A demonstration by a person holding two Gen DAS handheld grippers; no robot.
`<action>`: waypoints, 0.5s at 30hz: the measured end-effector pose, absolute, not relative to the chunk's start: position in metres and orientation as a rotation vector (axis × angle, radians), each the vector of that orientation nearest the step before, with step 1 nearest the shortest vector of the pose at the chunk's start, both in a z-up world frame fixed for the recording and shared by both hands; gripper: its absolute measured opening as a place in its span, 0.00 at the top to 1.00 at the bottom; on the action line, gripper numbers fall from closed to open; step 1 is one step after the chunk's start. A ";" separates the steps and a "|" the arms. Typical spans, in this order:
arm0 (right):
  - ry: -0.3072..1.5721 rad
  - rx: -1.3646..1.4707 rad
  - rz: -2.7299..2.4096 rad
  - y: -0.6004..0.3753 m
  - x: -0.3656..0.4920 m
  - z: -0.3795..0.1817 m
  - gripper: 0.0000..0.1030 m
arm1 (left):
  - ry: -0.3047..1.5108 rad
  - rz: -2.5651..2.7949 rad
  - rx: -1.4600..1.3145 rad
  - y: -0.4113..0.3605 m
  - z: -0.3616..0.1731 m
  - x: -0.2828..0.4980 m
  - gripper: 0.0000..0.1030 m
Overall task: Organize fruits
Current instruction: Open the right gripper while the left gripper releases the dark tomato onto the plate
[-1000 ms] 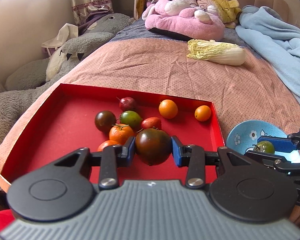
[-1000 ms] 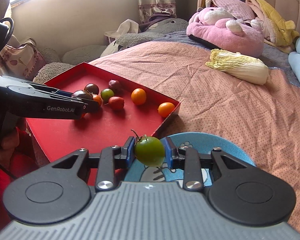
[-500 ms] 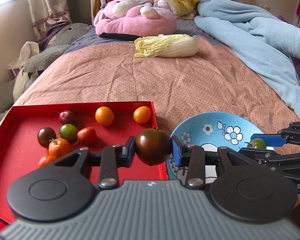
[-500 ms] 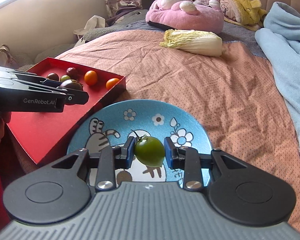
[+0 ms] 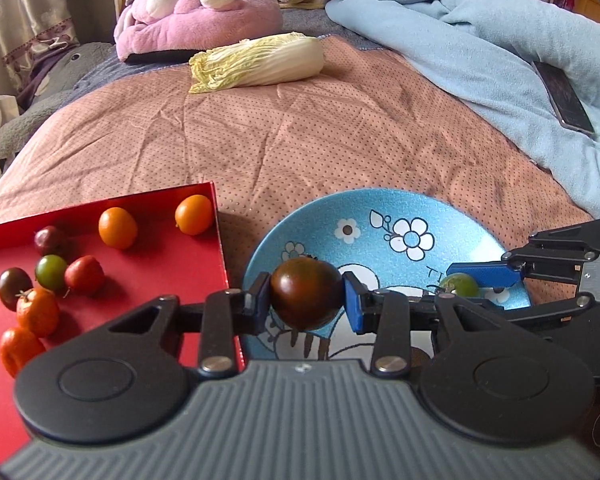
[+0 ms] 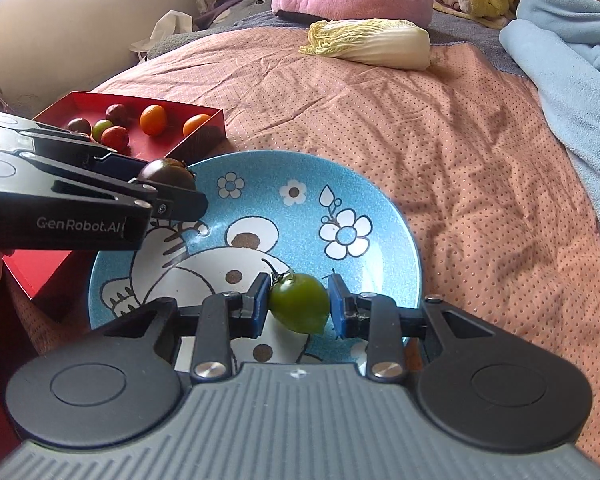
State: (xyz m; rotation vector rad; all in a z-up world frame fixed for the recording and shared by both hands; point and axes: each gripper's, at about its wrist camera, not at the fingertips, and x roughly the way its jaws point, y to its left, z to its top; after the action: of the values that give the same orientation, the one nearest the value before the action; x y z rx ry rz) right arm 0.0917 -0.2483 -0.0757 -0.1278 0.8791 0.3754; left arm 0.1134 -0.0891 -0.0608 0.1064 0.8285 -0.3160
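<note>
My left gripper [image 5: 305, 300] is shut on a dark brown tomato [image 5: 305, 298] and holds it over the left edge of the blue cartoon plate [image 5: 400, 208]. It also shows in the right wrist view [image 6: 172, 184]. My right gripper [image 6: 298, 308] has its jaws slightly apart around a green tomato [image 6: 299, 307] that rests low on the plate [image 6: 380, 208]; small gaps show on both sides. A red tray [image 5: 148, 280] left of the plate holds several small tomatoes and two orange kumquats [image 5: 117, 227].
A napa cabbage [image 5: 260, 62] lies further up the pink dotted bedspread. A pink plush toy [image 5: 196, 20] lies behind it. A blue blanket [image 5: 480, 40] with a phone [image 5: 564, 98] on it lies on the right.
Both grippers moved right, from the tray to over the plate. The right gripper lowered the green tomato onto the plate and its jaws opened slightly. The left still holds the dark tomato.
</note>
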 end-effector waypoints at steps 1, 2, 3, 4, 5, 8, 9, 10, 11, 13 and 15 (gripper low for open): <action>0.882 -0.128 0.371 -0.249 0.092 -0.077 0.65 | 0.833 -0.318 0.116 -0.091 -0.062 0.114 0.60; 0.885 -0.127 0.368 -0.250 0.093 -0.078 0.65 | 0.839 -0.322 0.124 -0.092 -0.064 0.114 0.60; 0.887 -0.129 0.363 -0.251 0.094 -0.079 0.65 | 0.849 -0.327 0.129 -0.093 -0.066 0.115 0.60; 0.888 -0.130 0.360 -0.252 0.094 -0.079 0.65 | 0.855 -0.330 0.132 -0.094 -0.067 0.116 0.60; 0.890 -0.130 0.359 -0.252 0.094 -0.079 0.64 | 0.859 -0.333 0.136 -0.095 -0.068 0.116 0.60; 0.883 -0.131 0.363 -0.251 0.093 -0.078 0.64 | 0.883 -0.355 0.140 -0.098 -0.072 0.117 0.59; 0.881 -0.132 0.365 -0.251 0.093 -0.077 0.63 | 0.886 -0.359 0.145 -0.099 -0.072 0.116 0.59; 0.880 -0.134 0.367 -0.250 0.093 -0.077 0.63 | 0.886 -0.360 0.153 -0.100 -0.073 0.116 0.59; 0.878 -0.138 0.368 -0.249 0.093 -0.076 0.63 | 0.884 -0.361 0.158 -0.101 -0.072 0.115 0.59; 0.872 -0.138 0.368 -0.249 0.092 -0.074 0.53 | 0.888 -0.371 0.153 -0.101 -0.072 0.115 0.60; 0.862 -0.142 0.360 -0.250 0.091 -0.072 0.41 | 0.889 -0.361 0.150 -0.100 -0.072 0.115 0.60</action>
State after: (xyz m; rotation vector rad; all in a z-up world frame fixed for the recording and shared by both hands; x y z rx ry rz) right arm 0.0913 -0.2495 -0.0719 -0.1417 0.8624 0.3596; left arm 0.1154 -0.1002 -0.0716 0.1501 0.8895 -0.3606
